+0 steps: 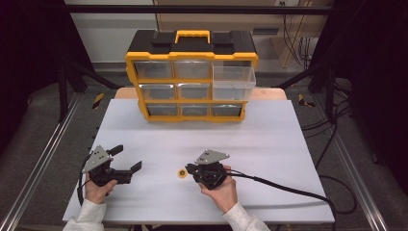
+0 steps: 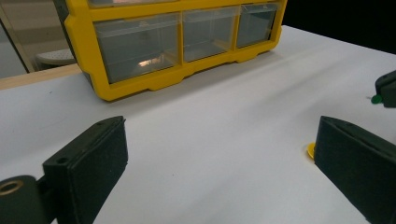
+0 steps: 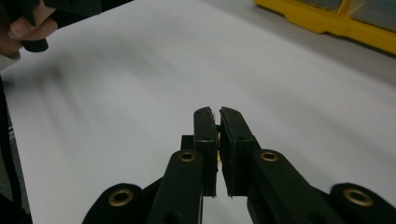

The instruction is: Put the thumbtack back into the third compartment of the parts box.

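Small yellow disc [image 1: 182,173] lies just left of right gripper [image 1: 191,169], jaws nearly together; left gripper [image 1: 127,161] jaws apart, farther left.

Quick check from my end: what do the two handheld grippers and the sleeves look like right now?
Both are black. The left gripper and the right gripper each carry a grey three-cornered plate on top. In the gripper views the jaws are flat black blocks on arms with brass-coloured rivets. A thick black cable trails from the right one across the table. The person's sleeves are white.
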`<state>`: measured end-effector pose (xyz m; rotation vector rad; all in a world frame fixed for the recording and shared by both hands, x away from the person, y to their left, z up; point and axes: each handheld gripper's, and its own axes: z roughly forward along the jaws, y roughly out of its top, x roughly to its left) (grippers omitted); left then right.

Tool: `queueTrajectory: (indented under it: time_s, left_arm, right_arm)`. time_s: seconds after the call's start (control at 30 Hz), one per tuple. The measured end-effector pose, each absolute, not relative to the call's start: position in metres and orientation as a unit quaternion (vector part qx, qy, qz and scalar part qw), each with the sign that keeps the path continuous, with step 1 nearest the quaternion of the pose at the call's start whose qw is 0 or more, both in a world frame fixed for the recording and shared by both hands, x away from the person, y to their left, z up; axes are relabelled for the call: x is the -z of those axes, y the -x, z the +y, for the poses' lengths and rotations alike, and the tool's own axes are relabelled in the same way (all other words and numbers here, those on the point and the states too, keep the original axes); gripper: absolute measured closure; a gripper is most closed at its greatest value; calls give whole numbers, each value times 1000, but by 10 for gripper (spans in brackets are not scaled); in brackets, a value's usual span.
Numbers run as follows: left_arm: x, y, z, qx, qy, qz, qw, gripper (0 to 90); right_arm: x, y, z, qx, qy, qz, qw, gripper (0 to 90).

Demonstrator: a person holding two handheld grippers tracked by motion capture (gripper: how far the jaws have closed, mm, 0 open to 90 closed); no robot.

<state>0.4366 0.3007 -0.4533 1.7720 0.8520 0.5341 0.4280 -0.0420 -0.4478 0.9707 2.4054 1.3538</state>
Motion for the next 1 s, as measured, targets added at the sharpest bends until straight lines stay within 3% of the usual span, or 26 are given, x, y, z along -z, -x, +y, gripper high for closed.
queueTrajectory:
  time_s: [1.0]
  left_arm:
    - [455,-437,299,-221,-745,355,521,29]
  right_arm:
    - [390,-443,-84,-505,-338,779,154,861]
